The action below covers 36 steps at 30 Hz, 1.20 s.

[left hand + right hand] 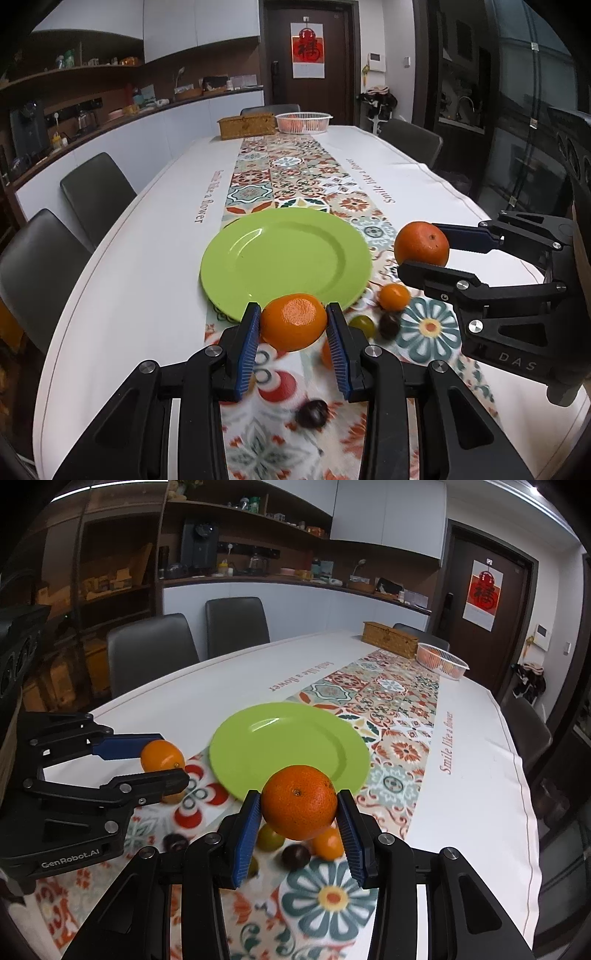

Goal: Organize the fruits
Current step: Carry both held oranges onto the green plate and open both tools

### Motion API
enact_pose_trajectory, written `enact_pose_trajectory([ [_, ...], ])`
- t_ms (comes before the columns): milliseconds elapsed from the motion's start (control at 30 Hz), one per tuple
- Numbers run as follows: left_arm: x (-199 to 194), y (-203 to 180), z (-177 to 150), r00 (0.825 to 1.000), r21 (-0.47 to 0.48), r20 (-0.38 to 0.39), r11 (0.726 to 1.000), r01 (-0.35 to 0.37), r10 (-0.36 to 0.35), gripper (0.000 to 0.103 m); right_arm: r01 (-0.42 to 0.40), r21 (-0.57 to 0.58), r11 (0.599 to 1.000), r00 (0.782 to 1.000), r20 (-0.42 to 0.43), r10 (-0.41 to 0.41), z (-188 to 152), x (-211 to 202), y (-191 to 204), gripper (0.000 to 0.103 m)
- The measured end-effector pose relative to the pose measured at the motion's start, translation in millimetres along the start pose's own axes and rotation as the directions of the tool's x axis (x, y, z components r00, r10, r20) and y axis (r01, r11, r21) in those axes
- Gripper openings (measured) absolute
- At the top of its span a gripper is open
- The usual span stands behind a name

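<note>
Home dining room with open kitchen: long tabletop (147, 258) under a white cloth and tiled-pattern runner (295, 173), padded chairs (236, 624), cluttered counter (122, 118) with appliances, wall cabinets (388, 513), entry door (306, 62).

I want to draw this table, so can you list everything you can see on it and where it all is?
Plate: one, green, mid-table on the patterned runner, nothing on it.
Oranges: two, orange, one in each gripper, held above the table.
Small orange fruit: one, on the runner near the plate; a second partly hidden.
Dark round fruits: two, near edge.
Greenish fruit: one, beside a dark one.
Basket: one, white, far end, orange fruit inside.
Woven box: one, tan, beside the basket.
Chairs: several, grey, around the table.
Left gripper, right gripper: black, blue pads, each shut on an orange.
</note>
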<state>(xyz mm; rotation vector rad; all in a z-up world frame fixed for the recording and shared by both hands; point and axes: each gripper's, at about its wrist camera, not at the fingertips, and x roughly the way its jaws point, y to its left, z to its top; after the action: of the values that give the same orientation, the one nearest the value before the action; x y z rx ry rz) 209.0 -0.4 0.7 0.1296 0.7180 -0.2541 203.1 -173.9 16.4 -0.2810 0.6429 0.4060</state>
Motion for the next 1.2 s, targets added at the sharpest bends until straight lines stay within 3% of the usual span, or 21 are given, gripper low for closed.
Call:
enact_pose_trajectory([
  [367, 61, 21, 22, 0.998, 0.01, -0.07, 1.0, 0.004, -0.003, 0.036, -0.066, 0.071, 0.995, 0.99, -0.118, 0.074, 17, 71, -19, 0.042],
  [700, 107, 39, 26, 0.99, -0.019, -0.137, 1.0, 0.018, -0.02, 0.036, -0.065, 0.094, 0.993, 0.978, -0.191, 0.083, 24, 120, -30, 0.042],
  [967, 104, 40, 25, 0.992, -0.027, -0.123, 1.0, 0.016, -0.019, 0.041, -0.069, 0.1, 0.993, 0.976, -0.2, 0.088, 23, 129, -30, 0.044],
  [1067, 94, 41, 26, 0.995, -0.025, -0.102, 1.0, 0.0, -0.002, 0.047, -0.059, 0.111, 0.992, 0.981, -0.176, 0.078, 24, 121, -31, 0.052],
  [1200, 71, 40, 24, 0.998, -0.026, -0.065, 0.999, -0.028, 0.027, 0.047, -0.034, 0.103, 0.994, 0.99, -0.134, 0.048, 24, 101, -30, 0.052],
])
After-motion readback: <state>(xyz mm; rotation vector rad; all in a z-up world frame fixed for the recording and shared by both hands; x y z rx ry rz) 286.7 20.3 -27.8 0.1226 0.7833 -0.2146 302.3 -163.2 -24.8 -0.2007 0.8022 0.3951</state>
